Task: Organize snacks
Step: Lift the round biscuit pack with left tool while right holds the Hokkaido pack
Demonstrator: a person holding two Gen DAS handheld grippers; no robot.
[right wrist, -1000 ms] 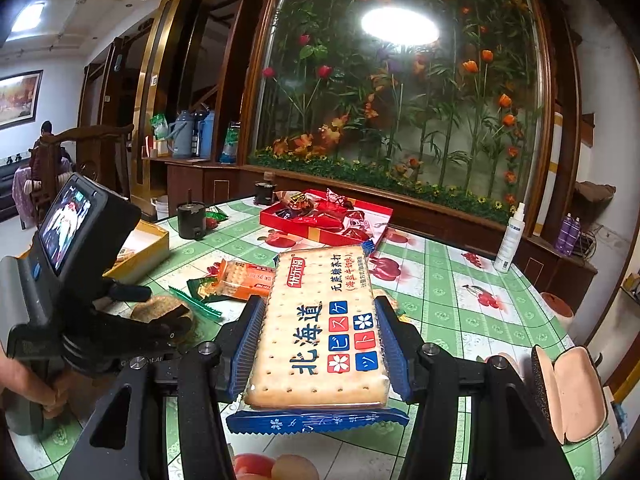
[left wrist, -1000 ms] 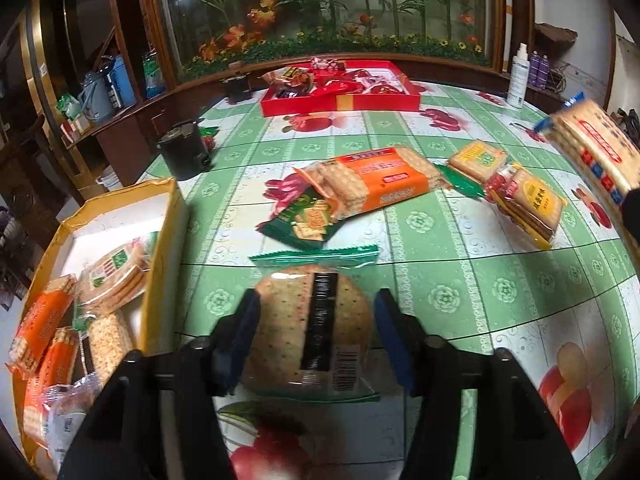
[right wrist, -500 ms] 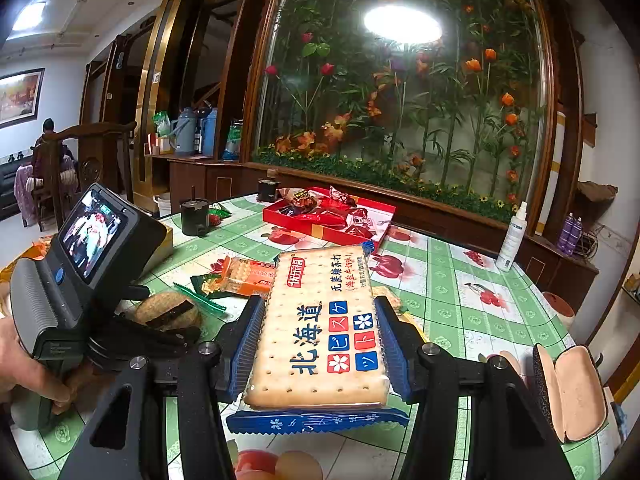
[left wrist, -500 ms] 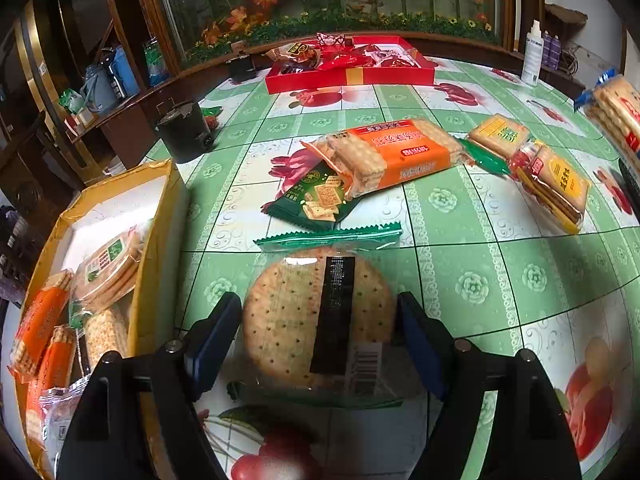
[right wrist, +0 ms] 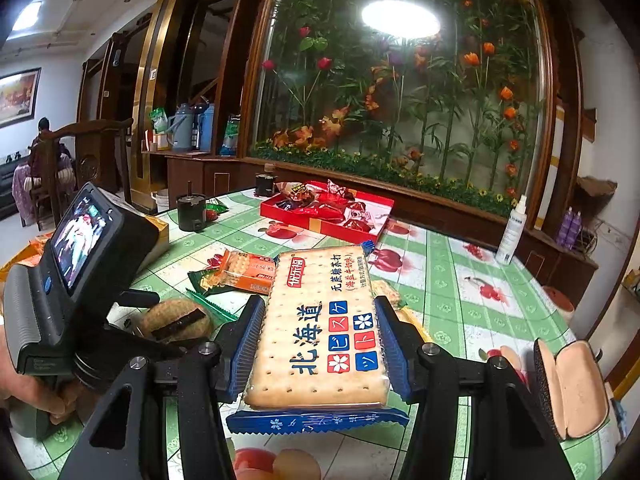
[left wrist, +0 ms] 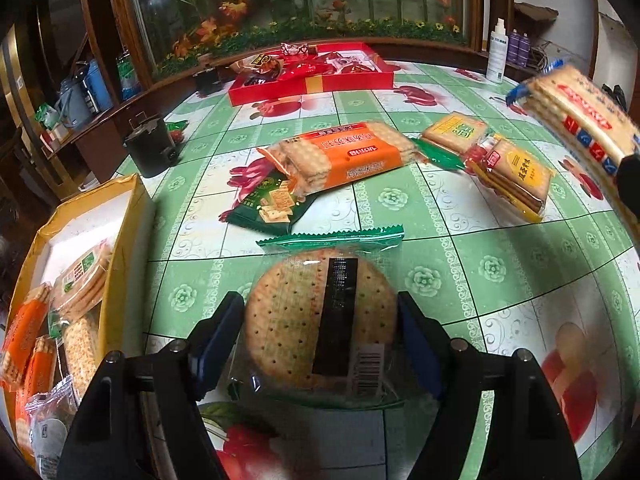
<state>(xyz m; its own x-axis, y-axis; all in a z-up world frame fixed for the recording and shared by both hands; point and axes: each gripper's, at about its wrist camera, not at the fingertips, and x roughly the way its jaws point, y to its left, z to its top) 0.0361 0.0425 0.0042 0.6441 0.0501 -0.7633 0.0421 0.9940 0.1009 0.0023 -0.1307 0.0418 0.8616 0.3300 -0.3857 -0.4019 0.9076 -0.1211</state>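
Observation:
A round cracker packet (left wrist: pixel 296 320) in clear wrap with a green end lies on the green tablecloth between the jaws of my left gripper (left wrist: pixel 318 320). Those jaws are closing, and a thin gap still shows at the left pad. My right gripper (right wrist: pixel 320 328) is shut on a long rectangular cracker pack (right wrist: pixel 320 364) with blue ends and holds it above the table. The same pack shows at the right edge of the left wrist view (left wrist: pixel 580 112). A yellow box (left wrist: pixel 120 216) at the left holds several cracker packets.
On the table lie an orange cracker pack (left wrist: pixel 352 152), a green packet (left wrist: pixel 272 204) and two yellow packs (left wrist: pixel 516 172). A red tray (left wrist: pixel 312 84) of sweets stands at the back, a black cup (left wrist: pixel 152 148) at the left, and an open glasses case (right wrist: pixel 568 388) at the right.
My left jaws have parted from their grip on the round packet, which now lies lower and fuller in view. The right gripper and its pack have not moved.

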